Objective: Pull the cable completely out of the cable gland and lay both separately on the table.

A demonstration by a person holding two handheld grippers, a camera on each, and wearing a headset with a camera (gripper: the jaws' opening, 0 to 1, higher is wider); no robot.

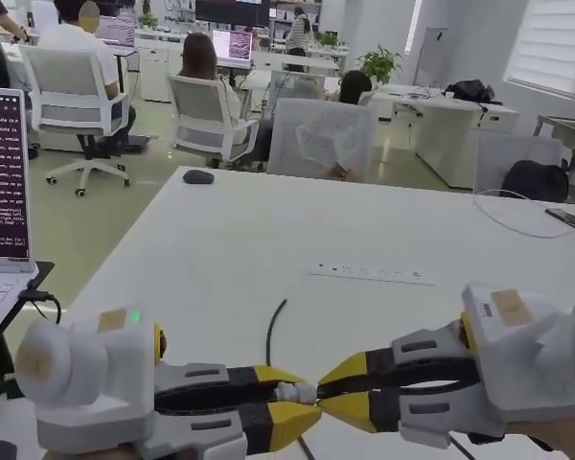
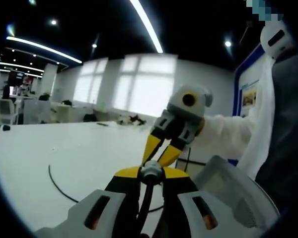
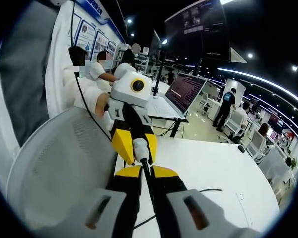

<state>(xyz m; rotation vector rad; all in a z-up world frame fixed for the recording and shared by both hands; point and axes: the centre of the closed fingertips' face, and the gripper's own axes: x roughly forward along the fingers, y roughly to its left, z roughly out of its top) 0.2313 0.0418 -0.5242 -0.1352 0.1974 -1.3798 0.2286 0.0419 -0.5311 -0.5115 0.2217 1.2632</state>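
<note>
left claw [image 1: 307,395] clamps the cable gland [image 1: 289,391], right claw [image 1: 328,393] pinches the cable [image 1: 271,331] just beside it.

White table [image 1: 220,249] — black cable [image 1: 269,335], mouse [image 1: 198,176], white strip [image 1: 369,273]

Bright ceiling striplights, window glare, fisheye edges

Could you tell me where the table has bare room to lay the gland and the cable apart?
The table is bare between the mouse and the white strip, and again left of the black cable, out to the table's edge. Crowded at the near edge, around the cable gland.
</note>
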